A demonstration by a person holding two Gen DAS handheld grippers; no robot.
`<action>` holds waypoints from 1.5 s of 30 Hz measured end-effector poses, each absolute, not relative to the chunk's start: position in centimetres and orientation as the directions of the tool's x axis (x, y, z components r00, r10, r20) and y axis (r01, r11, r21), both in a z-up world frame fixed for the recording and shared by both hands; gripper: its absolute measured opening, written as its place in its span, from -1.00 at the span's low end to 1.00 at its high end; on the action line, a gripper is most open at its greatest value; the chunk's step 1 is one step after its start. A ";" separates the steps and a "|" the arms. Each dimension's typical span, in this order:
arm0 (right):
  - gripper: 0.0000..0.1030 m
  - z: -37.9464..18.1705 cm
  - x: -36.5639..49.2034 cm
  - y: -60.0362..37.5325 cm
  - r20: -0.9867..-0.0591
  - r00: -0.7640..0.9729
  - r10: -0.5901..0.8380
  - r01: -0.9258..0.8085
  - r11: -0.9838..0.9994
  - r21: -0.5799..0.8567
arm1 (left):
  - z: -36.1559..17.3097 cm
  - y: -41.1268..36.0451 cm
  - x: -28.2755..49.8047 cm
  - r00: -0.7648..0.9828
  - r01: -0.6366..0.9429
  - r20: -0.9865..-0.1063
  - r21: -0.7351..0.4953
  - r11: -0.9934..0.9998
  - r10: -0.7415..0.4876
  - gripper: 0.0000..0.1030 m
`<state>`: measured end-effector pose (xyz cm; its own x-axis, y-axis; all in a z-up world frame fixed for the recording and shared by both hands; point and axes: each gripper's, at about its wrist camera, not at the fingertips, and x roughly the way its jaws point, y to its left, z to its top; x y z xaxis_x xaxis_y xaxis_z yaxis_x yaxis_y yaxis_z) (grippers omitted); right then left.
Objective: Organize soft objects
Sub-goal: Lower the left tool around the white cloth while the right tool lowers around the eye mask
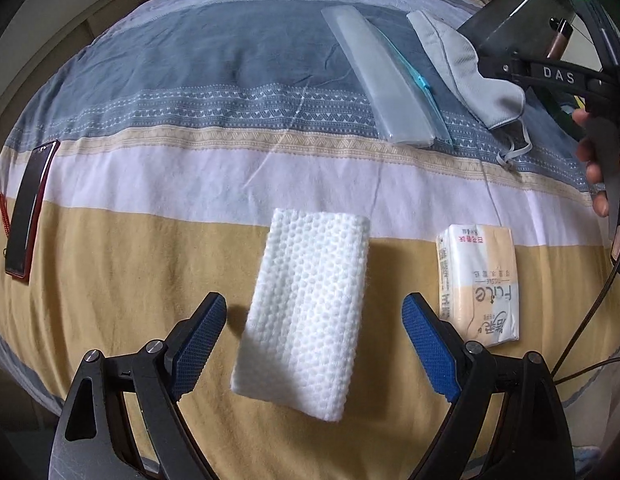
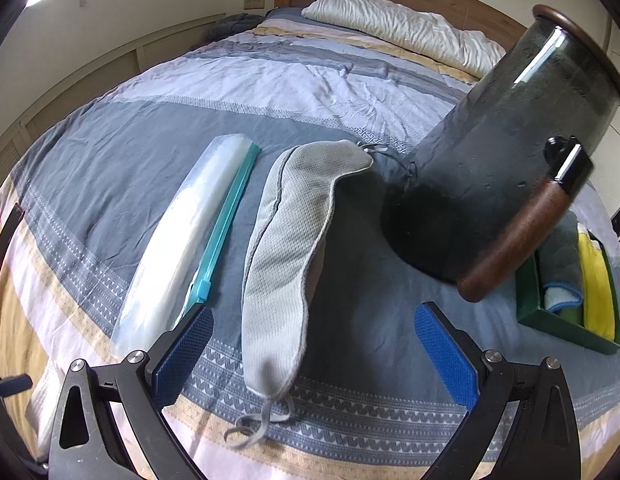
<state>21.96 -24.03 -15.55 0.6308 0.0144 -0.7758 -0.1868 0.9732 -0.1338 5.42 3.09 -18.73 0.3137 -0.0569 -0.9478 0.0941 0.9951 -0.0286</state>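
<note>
White dimpled fabric is seen as a folded cloth (image 1: pixel 305 312) lying on the bedspread (image 1: pixel 121 280), between the blue ribbed pads of the left gripper (image 1: pixel 314 344). Its jaws are held wide apart and the cloth is not touched by either pad. At 3 o'clock of the cloth, a cream plastic-wrapped tissue pack (image 1: pixel 480 284) is laid flat; its print is too small to be read. At 9 o'clock, near the frame edge, a dark slab with a red rim (image 1: pixel 27 208) is distorted, and what it is cannot be told. At 1 o'clock, a long frosted zip bag (image 1: pixel 378 76) with a teal slider is laid beside a grey mesh eye mask (image 1: pixel 470 68), whose upper end is hidden behind a dark smoky jar (image 1: pixel 514 24). A hand (image 1: pixel 598 160) is cut off at the right edge.

From the right wrist, the right gripper (image 2: pixel 314 356) is shown with jaws wide apart and nothing clamped; the mask (image 2: pixel 281 264) is draped lengthwise between them, its elastic strap curled at 6 o'clock. The bag (image 2: pixel 181 236) is set at 10 o'clock. The jar (image 2: pixel 502 160), tilted, with a wooden handle, is blurred at 2 o'clock. A green tray (image 2: pixel 566 328) of folded towels is partly hidden behind it.
</note>
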 end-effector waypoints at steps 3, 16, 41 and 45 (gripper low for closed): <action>1.00 -16.1 22.9 -23.9 -0.782 0.623 0.017 -0.186 0.974 -0.127 | -19.2 3.1 5.6 0.309 0.089 -0.949 -0.032 0.996 -0.058 0.68; 0.99 -18.1 26.4 -23.2 -0.802 0.597 0.009 -0.146 0.985 -0.097 | -21.1 3.8 6.7 0.303 0.098 -0.951 -0.029 0.995 -0.057 0.68; 0.79 -20.8 30.3 -22.6 -0.837 0.547 0.010 -0.149 0.985 -0.086 | -23.8 4.6 8.4 0.290 0.127 -0.954 -0.038 0.991 -0.074 0.68; 0.75 -21.0 30.6 -22.8 -0.841 0.540 0.016 -0.149 0.986 -0.077 | -23.9 4.4 8.3 0.287 0.127 -0.956 -0.027 0.992 -0.062 0.68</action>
<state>30.61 -22.78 -21.04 0.5402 0.0161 -0.8414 -0.1487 0.9859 -0.0766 8.34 4.42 -23.94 0.2868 -0.0623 -0.9560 0.1266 0.9916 -0.0266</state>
